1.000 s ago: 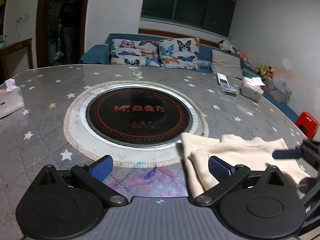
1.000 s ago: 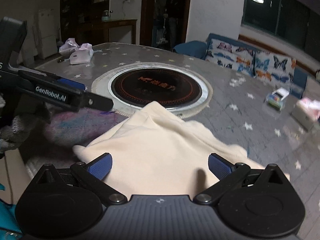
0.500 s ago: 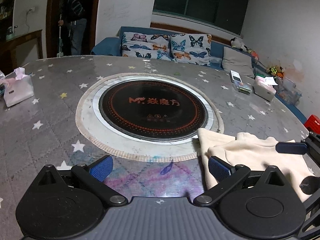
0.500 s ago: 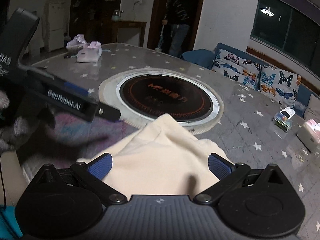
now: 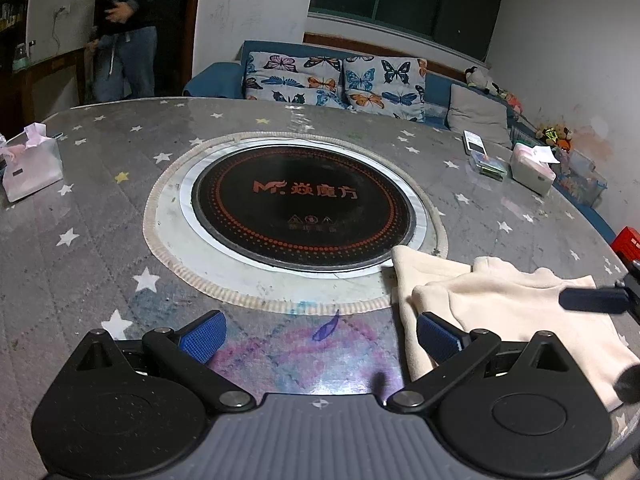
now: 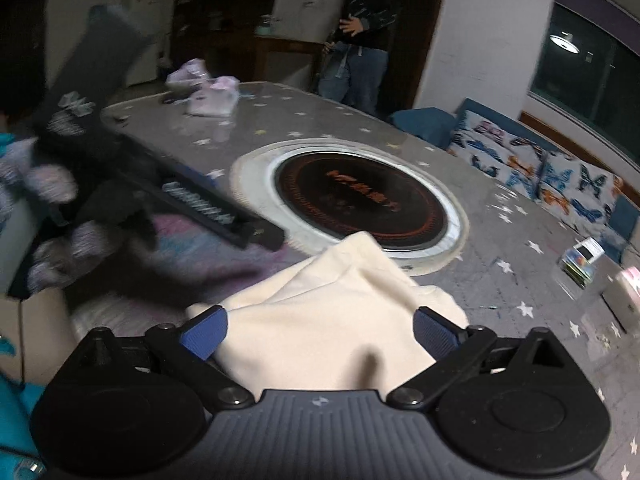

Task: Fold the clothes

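A folded cream garment lies on the grey star-patterned table near its front edge, right of the round black hotplate. It fills the near middle of the right wrist view. My left gripper is open and empty above the table, left of the garment. My right gripper is open and empty, raised above the garment. The left gripper shows as a blurred dark bar in the right wrist view. One right finger shows at the right edge of the left wrist view.
A pink tissue pack sits at the table's left. A white box and a small case sit at the far right. A sofa with butterfly cushions stands behind. A person stands in the doorway.
Both grippers have risen and pulled back from the garment, which stays folded on the table. The person in the doorway has stepped closer.
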{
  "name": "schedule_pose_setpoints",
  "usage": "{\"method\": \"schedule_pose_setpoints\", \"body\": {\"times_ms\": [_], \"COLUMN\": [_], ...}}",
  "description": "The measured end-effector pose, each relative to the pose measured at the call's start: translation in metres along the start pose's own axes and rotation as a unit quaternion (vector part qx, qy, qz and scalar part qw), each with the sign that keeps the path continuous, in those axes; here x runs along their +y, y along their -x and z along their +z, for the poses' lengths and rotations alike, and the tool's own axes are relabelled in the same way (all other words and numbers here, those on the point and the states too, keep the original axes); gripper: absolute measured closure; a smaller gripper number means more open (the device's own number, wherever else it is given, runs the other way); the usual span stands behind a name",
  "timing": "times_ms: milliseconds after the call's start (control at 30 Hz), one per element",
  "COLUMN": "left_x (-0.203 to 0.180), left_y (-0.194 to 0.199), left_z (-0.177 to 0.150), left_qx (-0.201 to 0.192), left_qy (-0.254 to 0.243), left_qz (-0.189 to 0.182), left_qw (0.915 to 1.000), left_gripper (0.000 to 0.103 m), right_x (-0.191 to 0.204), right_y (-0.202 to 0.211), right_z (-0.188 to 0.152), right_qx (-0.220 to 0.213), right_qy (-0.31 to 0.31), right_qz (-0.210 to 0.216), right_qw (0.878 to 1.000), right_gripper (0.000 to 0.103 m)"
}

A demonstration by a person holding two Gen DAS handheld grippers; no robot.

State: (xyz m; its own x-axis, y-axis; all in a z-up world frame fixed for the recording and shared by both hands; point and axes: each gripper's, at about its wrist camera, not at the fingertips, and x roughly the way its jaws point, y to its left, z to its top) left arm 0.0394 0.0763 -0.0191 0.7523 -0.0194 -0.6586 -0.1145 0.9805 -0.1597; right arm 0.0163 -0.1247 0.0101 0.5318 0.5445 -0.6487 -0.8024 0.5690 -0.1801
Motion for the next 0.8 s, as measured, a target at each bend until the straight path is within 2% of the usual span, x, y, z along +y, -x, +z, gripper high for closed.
{"method": "schedule_pose_setpoints", "body": {"times_ms": [167,367,500,567,633,800], "left_x": [-0.001,-0.001,-0.002,-0.002,0.0,0.01], "left_y": [-0.001,-0.002,-0.001,-0.001,-0.001,-0.003], "left_z": [0.0,0.002,0.002,0.003,0.004,0.006], "left_qx": [0.004,0.008,0.013,0.015,0.022,0.038], "left_qy": [0.006,0.013,0.018,0.023,0.036,0.085], "left_qz": [-0.002,-0.009,-0.024,-0.036,-0.049,-0.075], "left_qw": [1.0,0.9998,0.9995,0.999,0.9979,0.9929], "left_gripper": [0.0,0.0,0.001,0.005,0.01,0.014], "right_x": [0.018,0.038,0.05,0.054,0.051,0.035], "right_y": [0.004,-0.002,-0.006,-0.008,-0.008,-0.002], "right_z": [-0.002,-0.003,-0.005,-0.005,-0.004,0.0], "right_qx": [0.013,0.021,0.023,0.026,0.027,0.014], "right_qy": [0.037,0.072,0.105,0.116,0.108,0.066], "right_qz": [0.035,0.065,0.062,0.053,0.047,0.055], "right_qw": [0.999,0.995,0.992,0.992,0.993,0.996], "right_gripper": [0.014,0.035,0.049,0.057,0.068,0.082]}}
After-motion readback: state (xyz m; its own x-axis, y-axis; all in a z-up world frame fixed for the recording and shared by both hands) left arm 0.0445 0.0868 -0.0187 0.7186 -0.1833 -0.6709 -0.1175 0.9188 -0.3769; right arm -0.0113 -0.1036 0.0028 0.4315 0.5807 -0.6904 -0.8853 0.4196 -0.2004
